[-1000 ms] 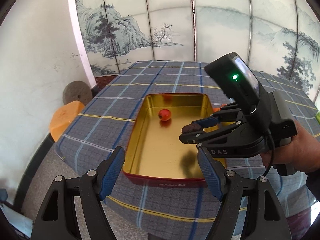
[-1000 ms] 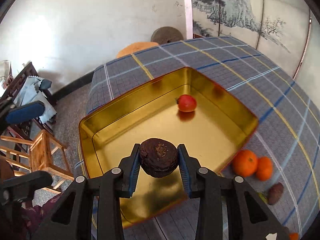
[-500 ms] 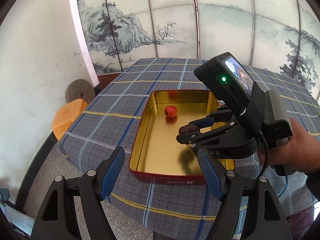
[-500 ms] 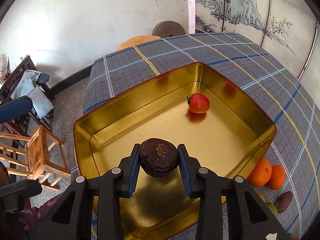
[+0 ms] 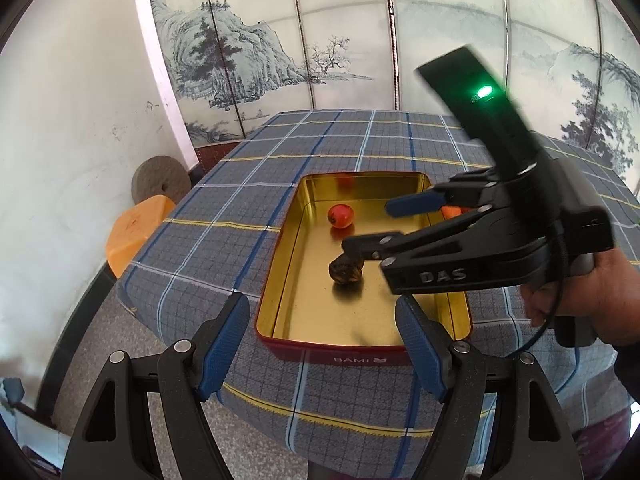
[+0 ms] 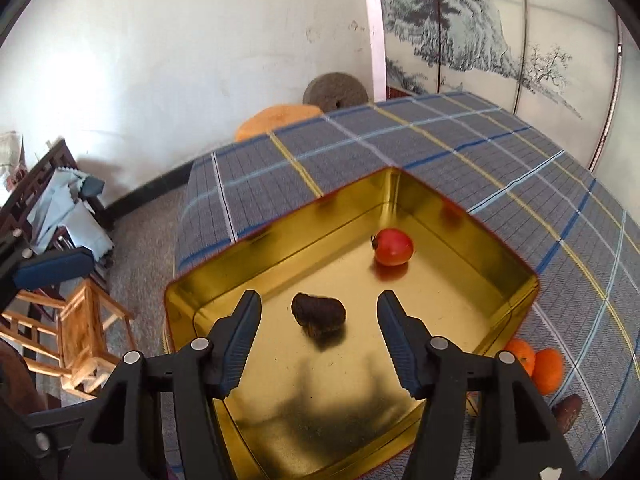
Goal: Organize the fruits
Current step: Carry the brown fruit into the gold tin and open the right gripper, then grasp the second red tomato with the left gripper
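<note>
A gold tin tray (image 5: pixel 276 264) (image 6: pixel 280 232) with a red outside sits on the plaid tablecloth. A dark brown wrinkled fruit (image 6: pixel 318 314) (image 5: pixel 346 272) lies on the tray floor, and a red fruit (image 6: pixel 393 247) (image 5: pixel 341 216) lies farther in. My right gripper (image 6: pixel 318 336) is open just above the tray, with the dark fruit between and below its fingers. It shows in the left wrist view (image 5: pixel 372 226) over the tray. My left gripper (image 5: pixel 322 344) is open and empty at the tray's near edge.
Two oranges (image 6: pixel 534 362) and another dark brown fruit (image 6: pixel 566 410) lie on the cloth right of the tray. An orange stool (image 5: pixel 134 232) and a round millstone (image 5: pixel 160 178) stand by the white wall. A wooden chair (image 6: pixel 68 328) stands off the table's left side.
My right gripper opened and let go of the dark fruit, which now lies on the tray floor. The left gripper drew back a little from the tray.
</note>
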Tool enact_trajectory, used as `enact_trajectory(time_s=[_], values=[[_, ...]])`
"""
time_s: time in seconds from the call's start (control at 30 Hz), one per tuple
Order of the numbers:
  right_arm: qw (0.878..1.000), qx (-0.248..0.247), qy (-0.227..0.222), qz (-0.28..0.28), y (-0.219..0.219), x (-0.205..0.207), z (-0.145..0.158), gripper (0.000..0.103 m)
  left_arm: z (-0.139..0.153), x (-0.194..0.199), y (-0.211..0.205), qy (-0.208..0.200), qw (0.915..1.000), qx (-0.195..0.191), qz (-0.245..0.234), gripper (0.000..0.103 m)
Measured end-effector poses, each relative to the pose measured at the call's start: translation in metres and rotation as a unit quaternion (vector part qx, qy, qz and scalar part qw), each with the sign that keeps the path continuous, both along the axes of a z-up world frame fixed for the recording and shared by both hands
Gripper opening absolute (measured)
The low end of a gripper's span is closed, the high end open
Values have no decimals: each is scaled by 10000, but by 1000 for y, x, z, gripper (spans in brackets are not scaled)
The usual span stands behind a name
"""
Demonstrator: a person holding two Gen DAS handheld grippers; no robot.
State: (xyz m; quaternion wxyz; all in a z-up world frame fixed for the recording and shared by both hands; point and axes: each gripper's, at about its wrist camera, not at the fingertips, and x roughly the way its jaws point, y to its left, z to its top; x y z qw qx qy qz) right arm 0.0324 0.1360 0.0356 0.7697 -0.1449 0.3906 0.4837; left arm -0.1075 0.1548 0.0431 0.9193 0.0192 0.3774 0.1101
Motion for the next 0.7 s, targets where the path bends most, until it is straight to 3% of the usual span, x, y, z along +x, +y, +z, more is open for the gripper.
enact_trajectory(time_s=[0.17,0.33,0.53,0.7], values=[[9995,267,-85,-170,-25,-6,12,61,1,0,-6,32,10000,61,-62,76],[9966,594,-174,-535,-81,-20,23,68,4,5,-15,72,9998,106,-141,76],[9866,680,-376,-1436,-188,-33,26,78,6,10,-36,107,9989,284,-351,76],[9634,594,-559,-2554,-292,-37,25,83,6,15,-63,156,9971,412,-617,76]])
